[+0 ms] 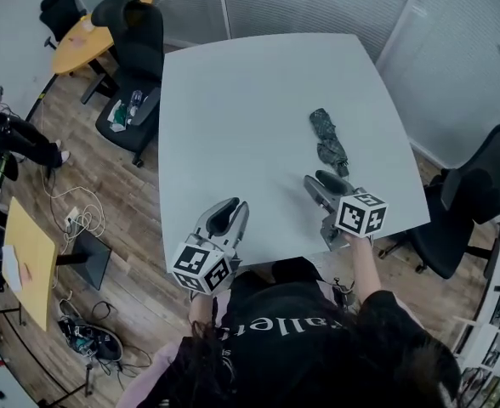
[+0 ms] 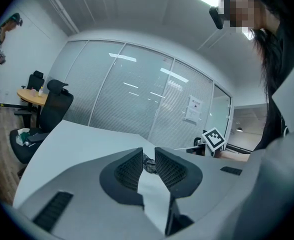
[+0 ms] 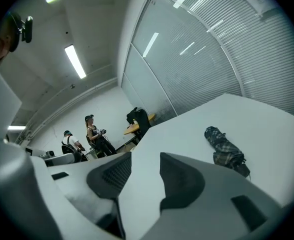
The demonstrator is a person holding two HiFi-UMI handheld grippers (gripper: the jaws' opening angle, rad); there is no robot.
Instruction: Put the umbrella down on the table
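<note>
The folded dark plaid umbrella [image 1: 328,143] already lies flat on the pale grey table [image 1: 233,100], while the left gripper [image 1: 227,211] and right gripper [image 1: 321,181] stand open-jawed and empty.

On my head view a black office chair [image 1: 139,24] stands at the upper left with clutter on its seat, and a small round wooden table [image 1: 87,42] sits just behind it. A second black chair [image 1: 480,189] stands at the right. The wooden floor [image 1: 131,228] on the left carries a tangle of white cable [image 1: 73,218], a dark flat panel [image 1: 91,257] and a yellow board [image 1: 27,262]. Glass walls with blinds [image 1: 301,2] close off the room. Through the right gripper view I make out a standing person [image 3: 94,133] far off, with another person [image 3: 69,143] lower down beside them, under strip lights [image 3: 74,61]. The left gripper view shows me a paper notice [image 2: 193,109] on the glass.
</note>
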